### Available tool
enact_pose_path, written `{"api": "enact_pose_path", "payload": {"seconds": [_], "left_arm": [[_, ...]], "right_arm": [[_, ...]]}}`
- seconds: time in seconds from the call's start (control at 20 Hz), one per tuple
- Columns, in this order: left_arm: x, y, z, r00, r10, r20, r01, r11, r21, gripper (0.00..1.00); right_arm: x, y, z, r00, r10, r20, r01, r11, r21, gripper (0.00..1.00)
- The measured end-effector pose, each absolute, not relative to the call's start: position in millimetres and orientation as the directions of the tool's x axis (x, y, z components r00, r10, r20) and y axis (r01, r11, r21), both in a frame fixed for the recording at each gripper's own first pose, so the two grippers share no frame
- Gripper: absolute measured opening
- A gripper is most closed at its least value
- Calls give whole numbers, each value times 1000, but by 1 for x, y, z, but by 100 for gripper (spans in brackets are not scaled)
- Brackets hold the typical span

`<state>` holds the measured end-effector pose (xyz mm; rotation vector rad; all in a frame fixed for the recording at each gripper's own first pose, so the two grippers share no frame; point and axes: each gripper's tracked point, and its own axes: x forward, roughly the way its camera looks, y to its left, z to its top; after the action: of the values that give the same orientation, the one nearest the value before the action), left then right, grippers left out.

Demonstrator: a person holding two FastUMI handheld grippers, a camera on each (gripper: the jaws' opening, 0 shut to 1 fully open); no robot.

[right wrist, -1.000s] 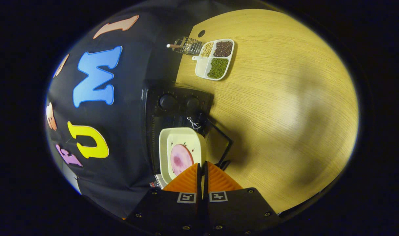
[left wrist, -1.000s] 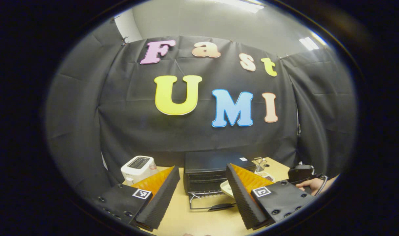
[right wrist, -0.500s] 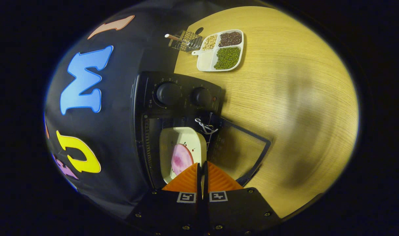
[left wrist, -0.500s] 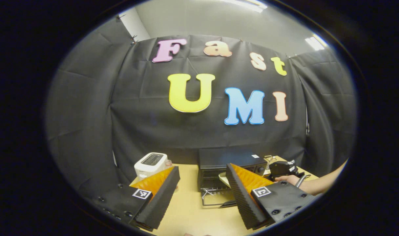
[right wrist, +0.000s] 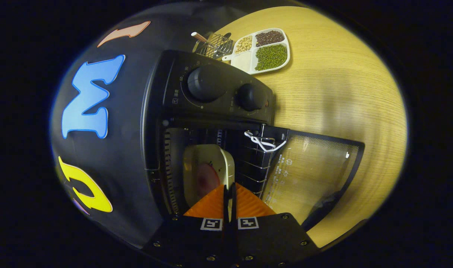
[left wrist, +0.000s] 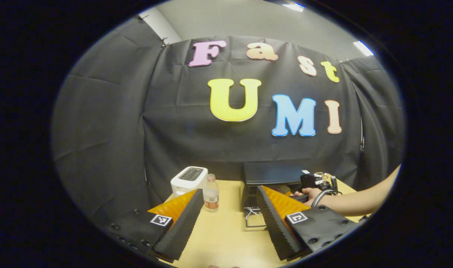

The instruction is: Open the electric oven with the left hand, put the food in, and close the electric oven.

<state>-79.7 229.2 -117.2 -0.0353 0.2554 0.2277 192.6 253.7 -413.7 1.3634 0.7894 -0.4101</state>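
On the left of the left gripper view, a white toaster (left wrist: 188, 179) and a small water bottle (left wrist: 211, 193) stood on the wooden table (left wrist: 226, 238). The left gripper (left wrist: 226, 219) hovered above the table with its fingers spread wide and nothing between them. Right of it sat the black electric oven (left wrist: 273, 174), where a hand (left wrist: 311, 193) held the other tool.

In the right gripper view, the right gripper (right wrist: 229, 203) had its two orange fingers clenched on the near rim of a cream plate (right wrist: 208, 167) carrying a pink slice of food (right wrist: 206, 178). The plate was partly inside the oven's dark cavity, above the wire rack (right wrist: 258, 160). The oven door (right wrist: 312, 167) lay folded down to the right, its glass see-through. Beyond the knobs sat a divided tray of beans (right wrist: 265, 52) and a wire basket (right wrist: 213, 44).

The plate looked stiff, smooth and breakable, so the rim grip seemed sensible but prone to tipping. The flat slice could slide. The cavity walls stood close on both sides; the table past the door offered open room.
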Motion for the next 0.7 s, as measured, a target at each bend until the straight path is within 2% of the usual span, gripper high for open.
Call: {"api": "enact_pose_path", "payload": {"seconds": [0.15, 0.2, 0.25, 0.3, 0.45, 0.5, 0.55, 0.6, 0.65, 0.7], "left_arm": [[-91, 239, -119, 931, 250, -267, -259, 966, 1, 100], [-95, 241, -122, 928, 258, -270, -267, 964, 3, 96], [-97, 242, -122, 926, 263, -271, -272, 962, 5, 100], [-98, 242, -121, 925, 266, -271, -275, 962, 6, 96], [-94, 235, -118, 929, 259, -265, -268, 963, 3, 100], [-91, 231, -117, 932, 249, -263, -258, 966, 0, 96], [-88, 223, -116, 937, 236, -258, -245, 970, -3, 100], [-84, 216, -114, 942, 222, -252, -231, 973, -8, 100], [-80, 207, -114, 948, 203, -247, -213, 977, -15, 96], [-74, 199, -113, 953, 185, -242, -195, 981, -20, 100]], "right_arm": [[204, 257, -423, 681, 139, -719, 694, 189, 694, 1], [206, 260, -426, 680, 139, -720, 696, 187, 693, 2], [208, 261, -425, 684, 140, -716, 692, 189, 697, 3], [212, 264, -428, 685, 143, -714, 687, 200, 699, 4], [209, 268, -420, 681, 166, -713, 673, 242, 699, 6], [203, 267, -415, 675, 173, -717, 660, 293, 692, 14], [198, 267, -410, 669, 190, -719, 637, 353, 686, 22], [194, 266, -404, 667, 206, -716, 611, 400, 683, 36], [188, 264, -400, 662, 218, -717, 588, 443, 677, 41], [179, 260, -393, 660, 229, -715, 561, 482, 673, 49]]}}
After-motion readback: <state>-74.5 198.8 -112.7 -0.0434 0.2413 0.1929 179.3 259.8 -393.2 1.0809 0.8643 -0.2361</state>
